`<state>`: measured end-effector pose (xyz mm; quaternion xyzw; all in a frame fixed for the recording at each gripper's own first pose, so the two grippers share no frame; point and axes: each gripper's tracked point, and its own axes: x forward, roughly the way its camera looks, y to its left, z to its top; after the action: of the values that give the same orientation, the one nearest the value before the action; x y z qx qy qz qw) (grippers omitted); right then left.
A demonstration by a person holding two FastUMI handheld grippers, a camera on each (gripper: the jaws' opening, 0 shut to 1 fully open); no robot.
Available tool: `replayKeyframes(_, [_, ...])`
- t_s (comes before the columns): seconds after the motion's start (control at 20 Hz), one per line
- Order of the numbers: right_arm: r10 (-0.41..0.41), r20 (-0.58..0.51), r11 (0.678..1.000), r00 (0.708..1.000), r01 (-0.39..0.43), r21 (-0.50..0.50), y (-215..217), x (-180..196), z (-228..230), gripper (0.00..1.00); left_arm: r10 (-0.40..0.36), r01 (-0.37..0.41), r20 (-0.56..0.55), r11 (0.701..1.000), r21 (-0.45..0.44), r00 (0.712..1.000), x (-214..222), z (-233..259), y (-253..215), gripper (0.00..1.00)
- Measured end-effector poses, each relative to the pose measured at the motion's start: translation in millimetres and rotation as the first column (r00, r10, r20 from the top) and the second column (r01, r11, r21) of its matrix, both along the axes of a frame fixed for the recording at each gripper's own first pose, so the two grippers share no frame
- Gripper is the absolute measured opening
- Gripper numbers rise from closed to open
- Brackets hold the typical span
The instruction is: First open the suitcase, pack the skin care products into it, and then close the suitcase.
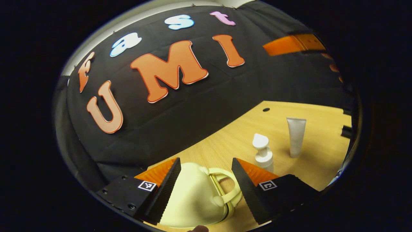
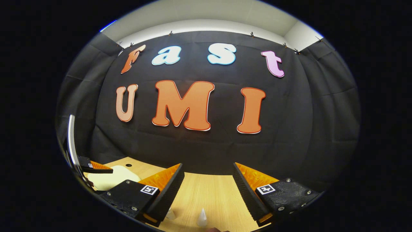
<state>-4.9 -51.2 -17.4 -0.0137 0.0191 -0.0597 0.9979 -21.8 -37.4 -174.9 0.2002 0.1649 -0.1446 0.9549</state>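
Suitcase (image 1: 193, 199), pale yellow and not yet opened, lies on the wooden table (image 1: 322, 161) between the spread fingers of the left gripper (image 1: 206, 190), likely lined up for its handle (image 1: 230, 190). Right gripper (image 2: 208, 188) hovers wide open above 2 small white products (image 2: 201, 218); pump bottle (image 1: 264, 153) and tube (image 1: 295, 137) stand upright nearby.

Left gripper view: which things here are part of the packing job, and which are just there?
Job things:
- pale yellow suitcase, between the open left claw
- pump bottle
- white tube

Just there:
- wooden table
- small dark hole in the tabletop
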Motion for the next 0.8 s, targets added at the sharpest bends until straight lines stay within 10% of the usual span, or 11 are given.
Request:
replayKeyframes(0.4, [-0.085, -0.035, 0.996, 0.996, 0.085, 0.009, -23, -8, -13, 0.95, -0.133, 0.159, -0.122, 0.957, 0.241, 0.984, -16, -78, -6, 0.99])
replayKeyframes(0.8, [-0.118, -0.039, 0.993, 0.992, 0.118, -0.003, -30, -7, -14, 0.96, -0.165, 0.2, -0.113, 0.813, 0.547, 0.98, 4, -120, -1, 0.87])
